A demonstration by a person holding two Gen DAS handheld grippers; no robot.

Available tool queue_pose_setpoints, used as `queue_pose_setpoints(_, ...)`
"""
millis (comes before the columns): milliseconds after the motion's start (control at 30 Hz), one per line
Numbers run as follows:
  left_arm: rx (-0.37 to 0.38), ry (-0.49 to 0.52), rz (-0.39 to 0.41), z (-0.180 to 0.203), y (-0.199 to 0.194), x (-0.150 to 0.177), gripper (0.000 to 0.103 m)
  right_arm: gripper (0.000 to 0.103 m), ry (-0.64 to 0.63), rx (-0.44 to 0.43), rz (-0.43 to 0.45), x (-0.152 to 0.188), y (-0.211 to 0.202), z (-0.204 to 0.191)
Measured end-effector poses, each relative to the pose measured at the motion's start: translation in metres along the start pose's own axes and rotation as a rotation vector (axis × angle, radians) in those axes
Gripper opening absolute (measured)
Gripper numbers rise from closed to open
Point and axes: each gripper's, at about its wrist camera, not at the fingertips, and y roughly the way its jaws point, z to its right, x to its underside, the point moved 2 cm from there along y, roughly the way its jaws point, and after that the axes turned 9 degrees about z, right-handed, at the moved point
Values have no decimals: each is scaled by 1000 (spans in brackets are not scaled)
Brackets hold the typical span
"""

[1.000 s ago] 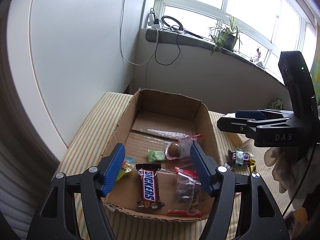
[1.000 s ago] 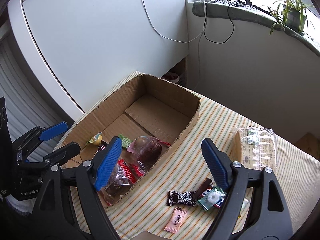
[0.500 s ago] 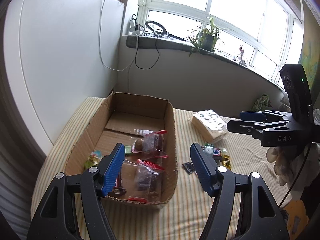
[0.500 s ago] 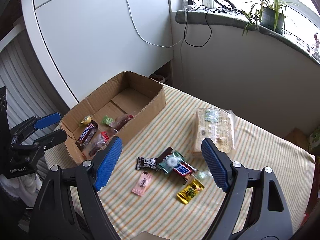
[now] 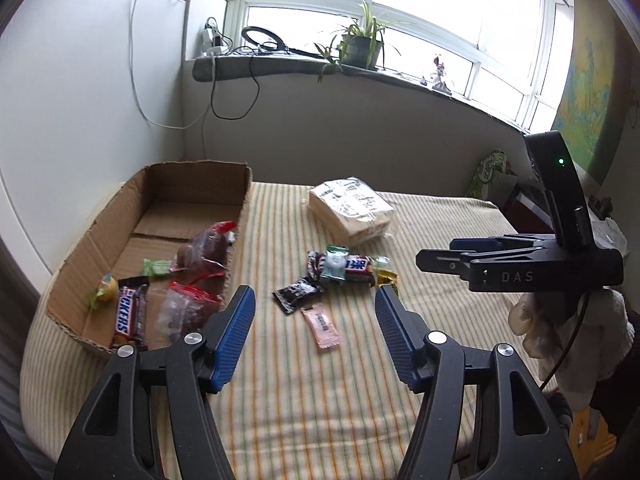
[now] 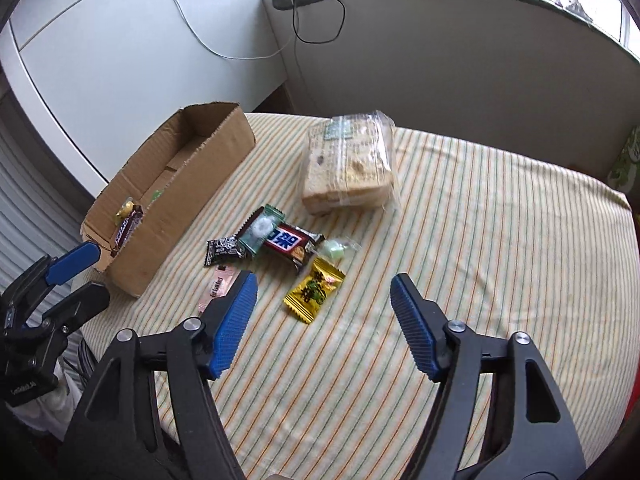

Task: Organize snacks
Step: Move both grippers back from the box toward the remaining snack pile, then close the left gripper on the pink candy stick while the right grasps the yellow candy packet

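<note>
An open cardboard box lies at the left of the striped cloth. It holds a Snickers bar, a green candy and red-edged clear bags. Loose snacks lie mid-table: a black wrapper, a pink sachet, a dark bar, a yellow packet. A wrapped bread pack lies behind them. My left gripper is open and empty, above the pink sachet. My right gripper is open and empty, above the yellow packet.
A white cabinet stands to the left behind the box. A curved wall with a windowsill, cables and a potted plant runs along the back. The table's front edge is close under both grippers.
Both grippers have pulled back and swung right, from over the box to over the loose snacks mid-table. Both stayed open and empty.
</note>
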Motion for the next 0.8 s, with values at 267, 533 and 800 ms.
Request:
queue_pose_setpoints(267, 38, 4, -110, 20, 35, 26, 44, 52, 74, -36, -84, 14, 31, 7)
queue_pose_setpoints(533, 5, -21, -142, 8, 54, 35, 43, 45, 75, -15, -115, 13, 49, 1)
queue_pose_setpoints(800, 22, -34, -148, 3, 61, 36, 40, 43, 34, 41, -123, 7, 64, -10)
